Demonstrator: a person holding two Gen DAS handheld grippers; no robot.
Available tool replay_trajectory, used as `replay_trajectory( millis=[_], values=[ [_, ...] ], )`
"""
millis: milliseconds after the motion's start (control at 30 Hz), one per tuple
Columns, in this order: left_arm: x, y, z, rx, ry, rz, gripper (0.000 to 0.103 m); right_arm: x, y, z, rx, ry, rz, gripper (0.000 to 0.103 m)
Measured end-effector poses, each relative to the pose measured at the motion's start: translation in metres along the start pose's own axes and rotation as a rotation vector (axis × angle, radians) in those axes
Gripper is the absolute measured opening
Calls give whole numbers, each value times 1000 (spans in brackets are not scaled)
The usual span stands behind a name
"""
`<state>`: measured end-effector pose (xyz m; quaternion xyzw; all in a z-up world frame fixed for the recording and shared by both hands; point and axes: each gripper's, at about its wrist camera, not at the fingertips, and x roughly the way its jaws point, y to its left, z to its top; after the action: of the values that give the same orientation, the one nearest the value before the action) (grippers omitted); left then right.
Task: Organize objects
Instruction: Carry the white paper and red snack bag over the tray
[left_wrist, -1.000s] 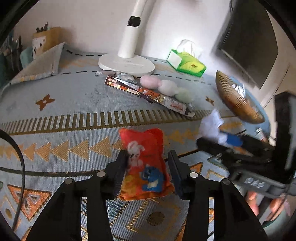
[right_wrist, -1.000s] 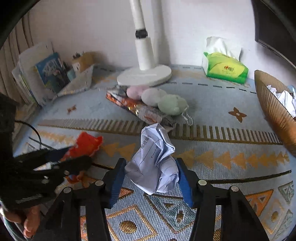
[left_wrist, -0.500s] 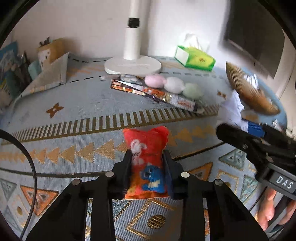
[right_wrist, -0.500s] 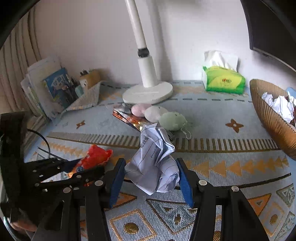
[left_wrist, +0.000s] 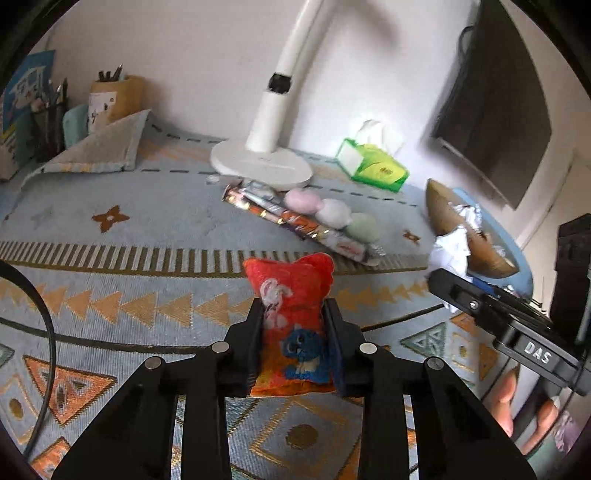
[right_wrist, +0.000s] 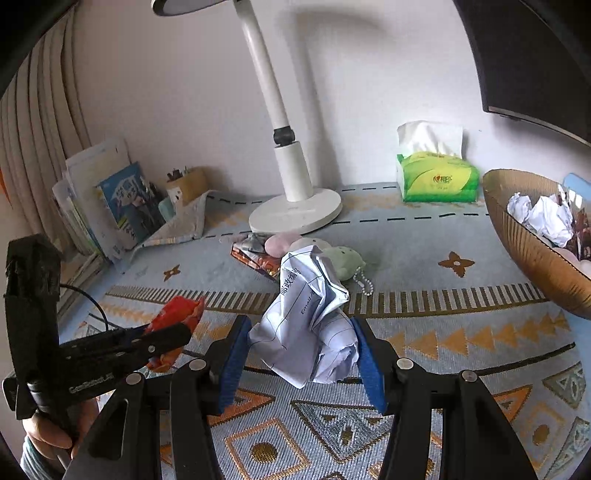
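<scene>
1. The left gripper (left_wrist: 293, 341) pinches a small red embroidered fabric pouch (left_wrist: 291, 325), upright between its pads, off the patterned blue woven tablecloth (left_wrist: 147, 221).
2. The right gripper (right_wrist: 301, 354) clamps a crumpled white printed paper ball (right_wrist: 314, 325).
3. The ribbed brown bowl (right_wrist: 532, 251) holding paper wads sits at the tabletop's right edge, nearer the right gripper, likely the drop point.

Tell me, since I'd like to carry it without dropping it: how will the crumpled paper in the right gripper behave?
The crumpled paper looks light and crushable; it's creased and bulging between the pads. Loose folds droop below, so it could slip.
</scene>
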<state>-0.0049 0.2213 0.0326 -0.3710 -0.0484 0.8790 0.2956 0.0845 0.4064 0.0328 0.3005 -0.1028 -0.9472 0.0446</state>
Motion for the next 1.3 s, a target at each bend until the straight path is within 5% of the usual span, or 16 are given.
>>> replay_trajectory(
  millis=[267, 433, 800, 967, 1133, 1300],
  values=[
    [-7, -13, 2, 30, 10, 16, 27, -17, -11, -1, 36, 6, 0, 54],
    [-21, -54, 23, 116, -13, 14, 27, -73, -37, 3, 46, -50, -34, 54],
    [-13, -185, 118, 275, -118, -121, 28, -201, -132, 86, -1, -306, -342, 54],
    [23, -235, 138, 283, -105, -215, 28, -207, -178, 103, 64, -323, -394, 54],
    [64, -273, 136, 326, -50, -236, 28, -187, -226, 104, 211, -241, -359, 54],
    [89, -291, 134, 339, -27, -246, 27, -174, -240, 99, 225, -207, -362, 55]
  ],
)
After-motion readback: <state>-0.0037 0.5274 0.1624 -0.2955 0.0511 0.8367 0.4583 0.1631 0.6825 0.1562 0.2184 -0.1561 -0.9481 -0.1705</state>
